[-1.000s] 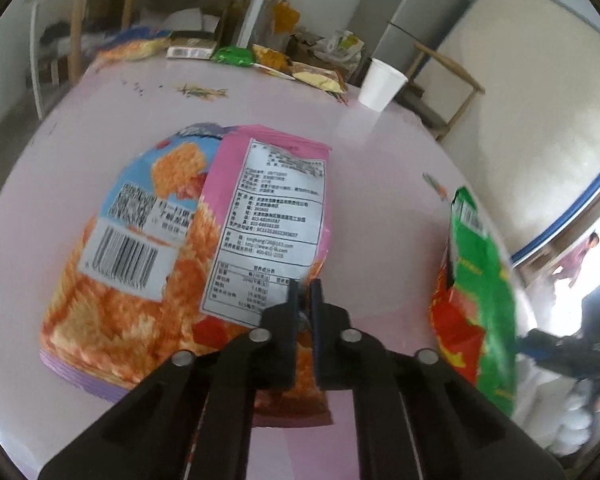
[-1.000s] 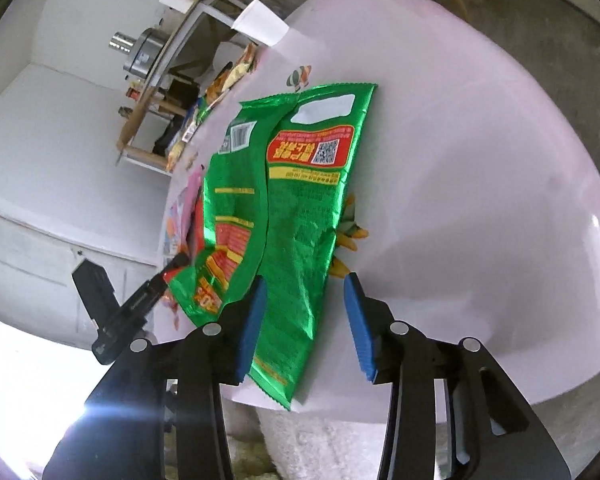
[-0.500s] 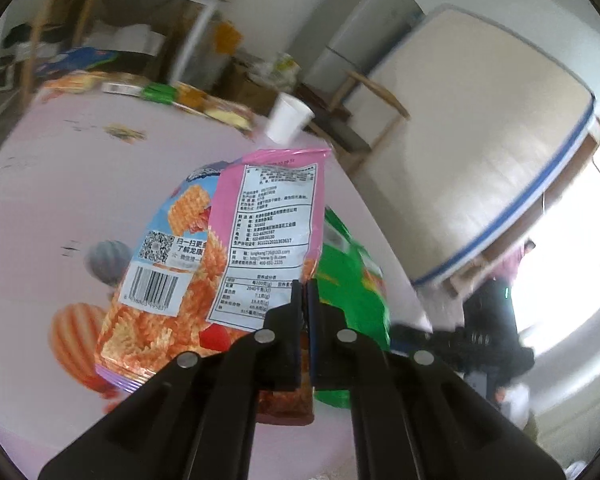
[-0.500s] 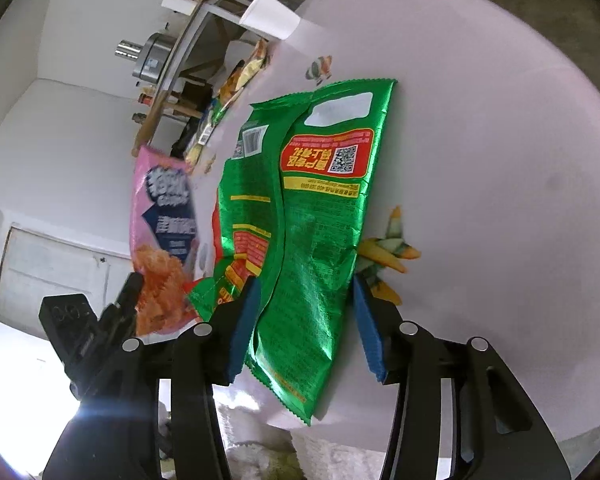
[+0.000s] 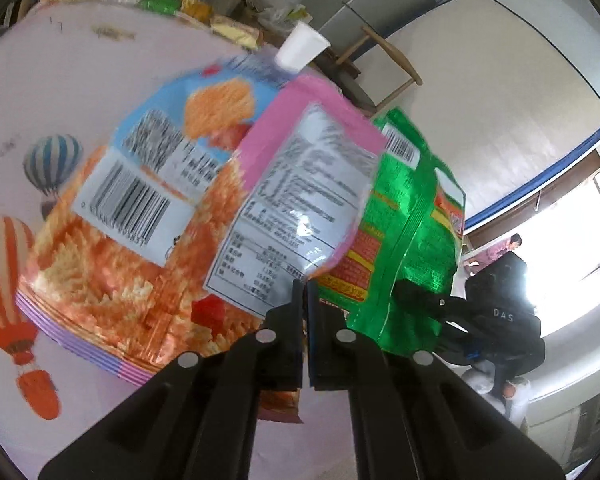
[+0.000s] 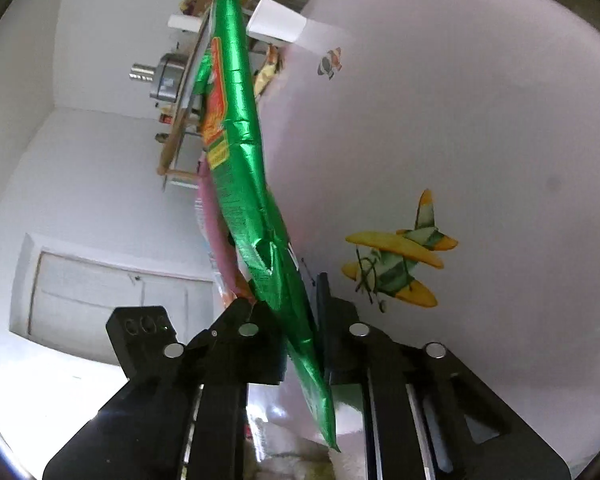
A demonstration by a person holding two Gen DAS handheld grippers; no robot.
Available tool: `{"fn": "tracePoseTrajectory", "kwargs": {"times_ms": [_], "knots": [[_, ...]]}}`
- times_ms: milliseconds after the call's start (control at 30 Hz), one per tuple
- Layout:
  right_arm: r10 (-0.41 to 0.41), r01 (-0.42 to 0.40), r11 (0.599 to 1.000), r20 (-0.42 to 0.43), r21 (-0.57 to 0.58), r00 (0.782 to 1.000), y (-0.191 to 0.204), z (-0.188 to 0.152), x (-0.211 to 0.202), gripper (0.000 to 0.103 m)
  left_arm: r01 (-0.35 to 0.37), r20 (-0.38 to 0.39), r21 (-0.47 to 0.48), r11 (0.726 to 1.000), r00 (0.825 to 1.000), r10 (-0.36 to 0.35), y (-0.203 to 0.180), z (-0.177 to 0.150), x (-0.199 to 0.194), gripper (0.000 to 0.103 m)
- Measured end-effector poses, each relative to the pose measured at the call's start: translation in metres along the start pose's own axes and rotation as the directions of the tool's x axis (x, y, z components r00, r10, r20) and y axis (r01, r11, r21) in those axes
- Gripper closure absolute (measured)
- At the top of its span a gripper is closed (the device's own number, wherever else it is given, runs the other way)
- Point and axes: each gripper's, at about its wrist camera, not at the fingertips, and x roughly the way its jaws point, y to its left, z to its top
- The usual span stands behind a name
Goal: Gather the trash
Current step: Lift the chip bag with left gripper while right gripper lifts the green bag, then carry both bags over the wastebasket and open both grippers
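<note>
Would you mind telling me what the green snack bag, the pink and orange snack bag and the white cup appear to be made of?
Green snack bag: likely metallised plastic film; glossy, mirror-like glints and sharp creases. Pink and orange snack bag: printed plastic film, glossy; light glares off its label and it crinkles where pinched. White cup: plain matte white, probably paper or thin plastic; too small to tell which.

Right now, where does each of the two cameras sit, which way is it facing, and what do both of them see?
Left wrist: on the left gripper, looking down along its shut fingers at the pink snack bag they pinch, above the pink table; the right gripper shows at right.
Right wrist: on the right gripper, shut on the green snack bag, facing the table's far edge; the left gripper's body shows lower left.
Shared: both bags, the table, the white paper cup.
</note>
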Motion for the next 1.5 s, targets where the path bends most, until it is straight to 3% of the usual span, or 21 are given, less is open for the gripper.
{"fn": "tracePoseTrajectory", "kwargs": {"times_ms": [167, 467, 700, 900, 1033, 1200, 1400, 1433, 1467, 1500], "knots": [[-0.046, 0.049, 0.998, 0.075, -0.041, 0.996, 0.01, 0.001, -0.025, 0.102, -0.041, 0.091, 0.056, 0.998, 0.995, 0.036, -0.017, 0.013, -0.025, 0.103], [-0.013, 0.016, 1.0, 0.225, -0.01, 0.974, -0.007, -0.018, -0.09, 0.103, 0.008, 0.166, 0.151, 0.988, 0.986, -0.033, -0.06, 0.033, -0.052, 0.103], [0.037, -0.068, 0.996, 0.422, 0.06, 0.906, -0.052, -0.043, -0.169, 0.103, 0.098, 0.109, 0.291, 0.952, 0.985, -0.135, -0.133, 0.032, -0.026, 0.103], [0.006, -0.155, 0.968, 0.602, 0.197, 0.798, -0.124, -0.071, -0.248, 0.103, 0.225, 0.009, 0.395, 0.891, 0.969, -0.249, -0.212, 0.015, 0.017, 0.103], [-0.053, -0.233, 0.917, 0.676, 0.325, 0.735, -0.182, -0.088, -0.27, 0.103, 0.3, -0.075, 0.47, 0.83, 0.95, -0.302, -0.269, -0.003, 0.053, 0.103], [-0.103, -0.344, 0.822, 0.712, 0.454, 0.695, -0.253, -0.092, -0.26, 0.102, 0.359, -0.182, 0.519, 0.776, 0.933, -0.31, -0.322, -0.023, 0.107, 0.103], [-0.144, -0.49, 0.681, 0.756, 0.544, 0.639, -0.344, -0.059, -0.245, 0.098, 0.377, -0.302, 0.532, 0.758, 0.921, -0.246, -0.357, -0.028, 0.189, 0.103], [-0.153, -0.493, 0.671, 0.753, 0.555, 0.64, -0.355, -0.051, -0.24, 0.098, 0.372, -0.317, 0.535, 0.759, 0.921, -0.228, -0.361, -0.028, 0.204, 0.103], [-0.182, -0.49, 0.652, 0.748, 0.578, 0.639, -0.37, -0.047, -0.237, 0.095, 0.369, -0.329, 0.535, 0.76, 0.919, -0.215, -0.363, -0.028, 0.218, 0.103], [-0.217, -0.477, 0.641, 0.738, 0.601, 0.639, -0.385, -0.042, -0.234, 0.08, 0.366, -0.339, 0.536, 0.761, 0.919, -0.203, -0.365, -0.029, 0.23, 0.103]]}}
